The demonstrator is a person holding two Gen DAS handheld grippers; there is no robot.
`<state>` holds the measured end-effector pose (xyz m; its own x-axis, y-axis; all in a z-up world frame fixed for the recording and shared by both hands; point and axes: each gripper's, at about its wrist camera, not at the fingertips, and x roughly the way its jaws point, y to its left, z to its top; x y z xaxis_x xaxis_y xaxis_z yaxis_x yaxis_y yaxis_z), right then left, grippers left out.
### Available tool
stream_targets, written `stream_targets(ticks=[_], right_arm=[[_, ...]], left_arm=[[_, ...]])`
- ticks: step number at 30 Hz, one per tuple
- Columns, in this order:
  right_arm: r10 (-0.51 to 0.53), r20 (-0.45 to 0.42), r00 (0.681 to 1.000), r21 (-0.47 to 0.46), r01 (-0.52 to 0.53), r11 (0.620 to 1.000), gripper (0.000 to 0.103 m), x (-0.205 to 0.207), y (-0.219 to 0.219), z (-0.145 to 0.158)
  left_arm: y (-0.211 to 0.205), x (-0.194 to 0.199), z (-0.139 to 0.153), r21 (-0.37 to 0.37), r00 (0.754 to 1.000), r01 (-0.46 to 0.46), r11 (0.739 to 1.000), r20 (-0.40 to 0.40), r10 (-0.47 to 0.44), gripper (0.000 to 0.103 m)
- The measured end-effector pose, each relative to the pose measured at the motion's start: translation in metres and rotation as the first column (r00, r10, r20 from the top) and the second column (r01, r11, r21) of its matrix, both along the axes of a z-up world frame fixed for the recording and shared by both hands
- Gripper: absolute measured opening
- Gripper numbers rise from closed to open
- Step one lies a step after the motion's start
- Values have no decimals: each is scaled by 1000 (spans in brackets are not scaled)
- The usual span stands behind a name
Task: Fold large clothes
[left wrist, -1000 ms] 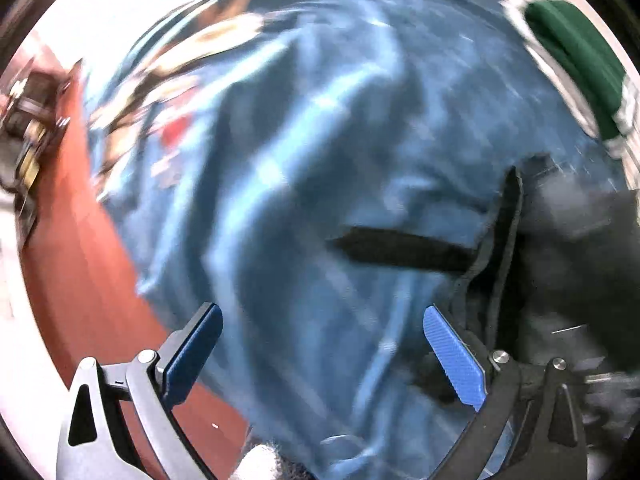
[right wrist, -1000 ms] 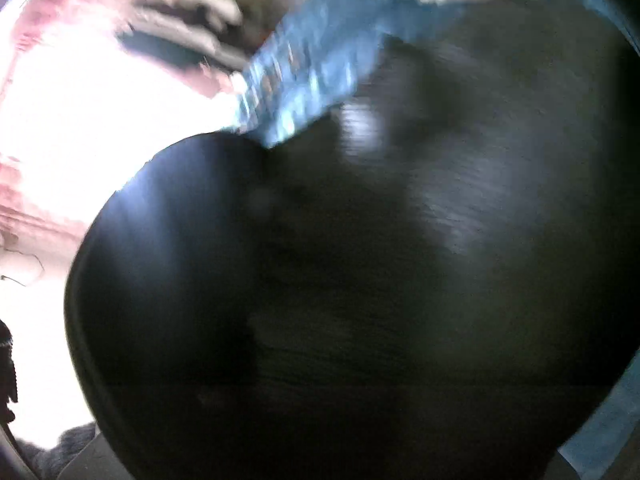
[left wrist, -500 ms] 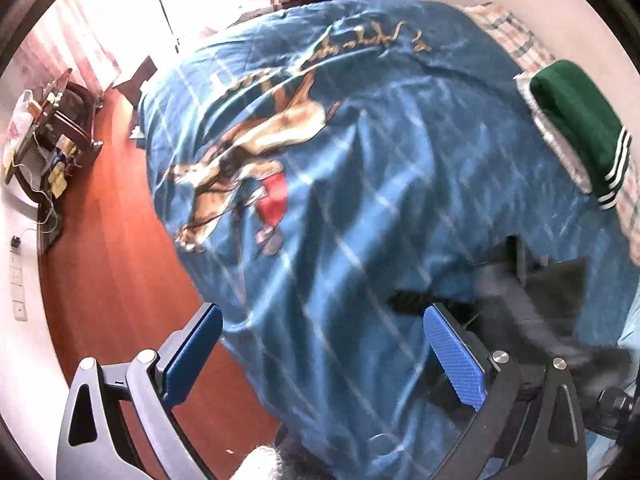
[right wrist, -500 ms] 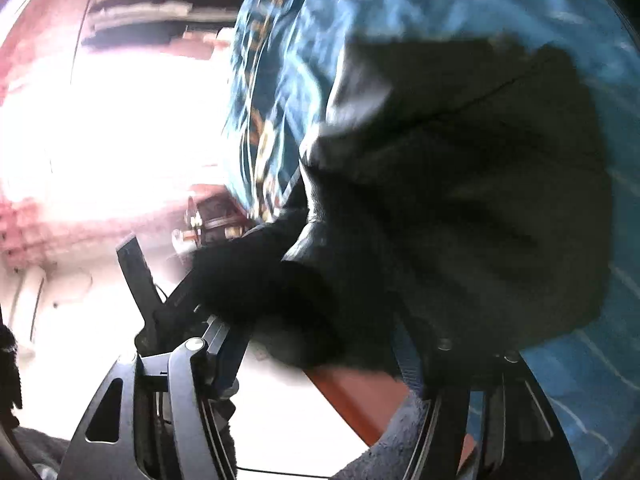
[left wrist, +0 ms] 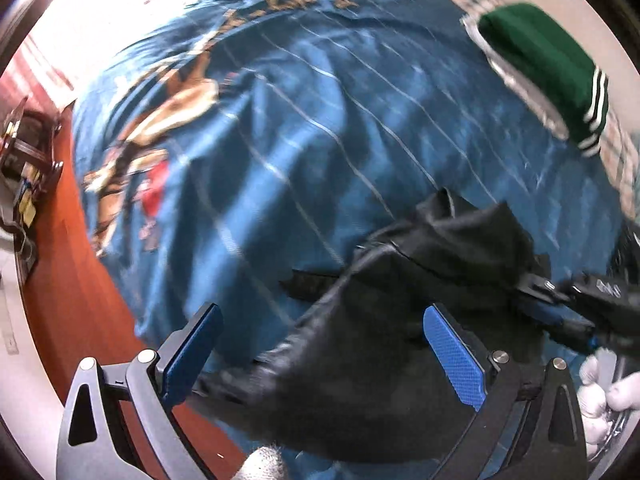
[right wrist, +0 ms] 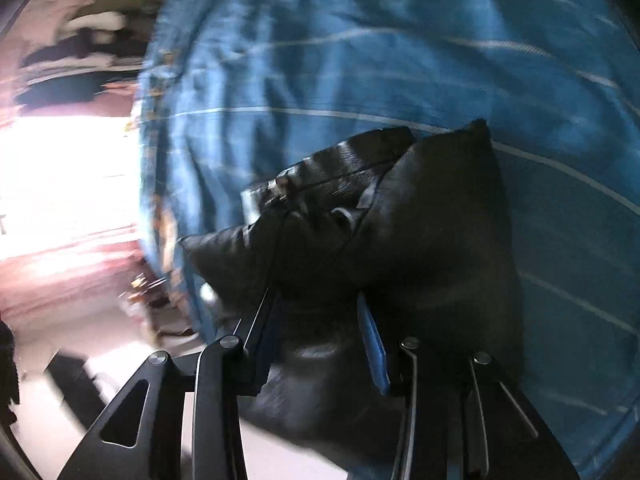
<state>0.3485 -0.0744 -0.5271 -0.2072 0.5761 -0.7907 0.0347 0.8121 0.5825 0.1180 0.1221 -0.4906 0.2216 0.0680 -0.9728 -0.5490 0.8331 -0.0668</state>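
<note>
A black garment [left wrist: 400,320] lies bunched at the near edge of a bed with a blue cover [left wrist: 320,120]. My left gripper [left wrist: 320,344] is open, its blue pads wide apart, with the garment's folds spread between and below them. My right gripper [right wrist: 320,312] is shut on a bunch of the black garment [right wrist: 400,220], which drapes over both its fingers. The right gripper also shows in the left wrist view [left wrist: 560,308], at the right edge of the garment.
A folded green garment with white stripes [left wrist: 552,52] lies on a checked pillow at the far right of the bed. A red-brown wooden floor [left wrist: 72,280] runs along the bed's left side, with a dark shelf unit [left wrist: 24,168] by the wall.
The black garment has come down bunched onto the bed's near edge, between my left gripper's pads. My right gripper has closed narrower on the cloth. Both views swung over the bed.
</note>
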Motion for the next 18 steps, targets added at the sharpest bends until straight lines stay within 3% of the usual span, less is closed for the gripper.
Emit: stream_targets(ticks=[2, 4, 7, 8, 9, 10, 12, 15, 18], right_arm=[[19, -3, 1000, -33, -19, 999, 42, 8, 15, -16], [-2, -64, 998, -29, 0, 1000, 42, 17, 17, -26], [39, -106, 994, 72, -31, 997, 45, 22, -2, -12], [44, -100, 994, 123, -31, 992, 52, 22, -10, -6], [48, -80, 996, 154, -35, 987, 69, 22, -20, 2], [51, -40, 998, 144, -44, 989, 76, 21, -35, 11], [70, 15, 997, 91, -71, 993, 80, 16, -65, 12], [78, -58, 995, 94, -72, 993, 80, 5, -97, -19], [69, -127, 989, 214, -40, 976, 80, 0, -108, -65]], left_arm=[[-8, 12, -11, 10, 1000, 25, 1000, -5, -25, 103], [-15, 22, -21, 28, 998, 47, 999, -32, -46, 103], [-21, 30, -24, 35, 998, 63, 997, -30, -62, 103], [-23, 32, -24, 38, 997, 69, 997, -26, -68, 103], [-24, 33, -25, 45, 997, 75, 996, -24, -74, 103], [-25, 34, -28, 58, 997, 80, 995, -28, -78, 103], [-27, 39, -39, 70, 995, 90, 993, -38, -87, 103], [-24, 47, -58, 39, 995, 85, 996, -59, -83, 103], [-18, 48, -68, -2, 996, 64, 998, -57, -64, 103]])
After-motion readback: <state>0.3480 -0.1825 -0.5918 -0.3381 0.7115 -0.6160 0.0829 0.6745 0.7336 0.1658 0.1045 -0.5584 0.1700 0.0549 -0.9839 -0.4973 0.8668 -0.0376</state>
